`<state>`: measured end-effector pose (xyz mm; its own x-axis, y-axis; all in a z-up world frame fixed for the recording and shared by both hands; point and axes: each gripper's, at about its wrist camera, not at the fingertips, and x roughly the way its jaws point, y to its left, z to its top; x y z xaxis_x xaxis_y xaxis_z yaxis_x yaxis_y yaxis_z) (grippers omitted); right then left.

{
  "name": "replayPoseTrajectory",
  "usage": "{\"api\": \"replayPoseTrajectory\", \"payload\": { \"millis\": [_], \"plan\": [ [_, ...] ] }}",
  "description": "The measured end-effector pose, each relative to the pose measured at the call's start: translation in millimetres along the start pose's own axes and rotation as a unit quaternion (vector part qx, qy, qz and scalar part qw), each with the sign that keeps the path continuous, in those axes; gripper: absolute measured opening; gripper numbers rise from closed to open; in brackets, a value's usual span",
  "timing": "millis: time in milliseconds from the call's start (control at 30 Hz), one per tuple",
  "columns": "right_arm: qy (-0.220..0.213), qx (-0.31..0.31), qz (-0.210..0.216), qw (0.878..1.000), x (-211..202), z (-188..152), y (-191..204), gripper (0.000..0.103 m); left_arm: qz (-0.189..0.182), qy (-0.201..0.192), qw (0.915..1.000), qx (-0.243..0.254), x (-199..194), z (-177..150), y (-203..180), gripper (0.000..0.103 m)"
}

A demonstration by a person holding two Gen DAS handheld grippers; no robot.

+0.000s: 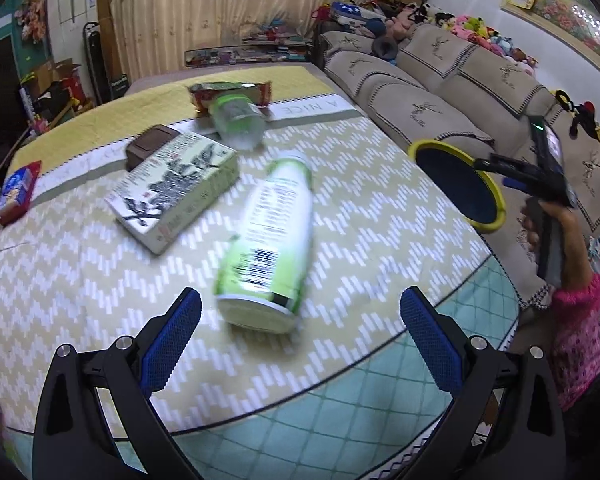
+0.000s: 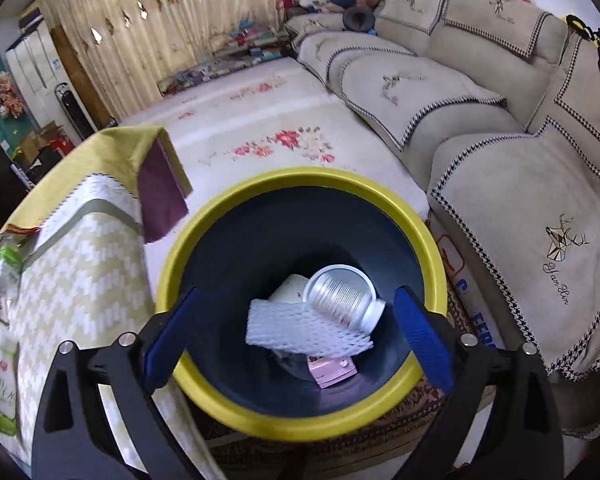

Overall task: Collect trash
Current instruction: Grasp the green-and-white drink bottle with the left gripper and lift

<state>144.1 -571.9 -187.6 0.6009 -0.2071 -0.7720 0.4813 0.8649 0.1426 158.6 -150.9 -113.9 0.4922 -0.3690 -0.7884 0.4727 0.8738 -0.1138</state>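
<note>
A green-and-white plastic bottle (image 1: 266, 246) is shown lying on its side on the zigzag-patterned table mat (image 1: 360, 200), just ahead of the wide-open, empty left gripper (image 1: 300, 332), with bare mat on both sides. Beyond the table edge, a yellow-rimmed dark round bin (image 2: 300, 424), holding a ribbed cup (image 2: 342, 294) and foam mesh (image 2: 300, 330), is seen beneath the wide-open, empty right gripper (image 2: 300, 330).

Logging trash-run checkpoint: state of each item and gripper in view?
Left hand-held gripper: open, empty.
Right hand-held gripper: open, empty, above bin.
Bin: upright, holds cup, foam sleeve, pink pack.
Green bottle: lying on table.
Box: flat on table.
Clear jar: on its side.
</note>
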Motion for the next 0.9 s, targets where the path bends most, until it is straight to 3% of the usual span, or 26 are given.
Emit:
{"api": "replayPoseTrajectory", "payload": {
  "millis": [167, 300, 667, 900],
  "plan": [
    [-0.004, -0.004, 0.024, 1.000, -9.8, -6.2, 7.4, 0.091, 0.027, -0.001, 0.9996, -0.008, 6.4, 4.7, 16.5, 0.098],
    [-0.002, -0.004, 0.037, 0.999, -11.7, -8.3, 13.2, 0.091, 0.026, 0.003, 0.9996, -0.010, 19.5, 6.9, 20.1, 0.098],
    [0.008, -0.013, 0.050, 0.999, -10.2, -15.6, 24.0, 0.092, 0.026, 0.010, 0.9990, -0.036, 47.7, -10.2, 16.6, 0.071],
    [0.008, -0.014, 0.060, 0.998, -11.4, -17.7, 29.6, 0.092, 0.029, -0.011, 0.9985, -0.044, 51.9, -14.2, 17.9, 0.067]
  ]
}}
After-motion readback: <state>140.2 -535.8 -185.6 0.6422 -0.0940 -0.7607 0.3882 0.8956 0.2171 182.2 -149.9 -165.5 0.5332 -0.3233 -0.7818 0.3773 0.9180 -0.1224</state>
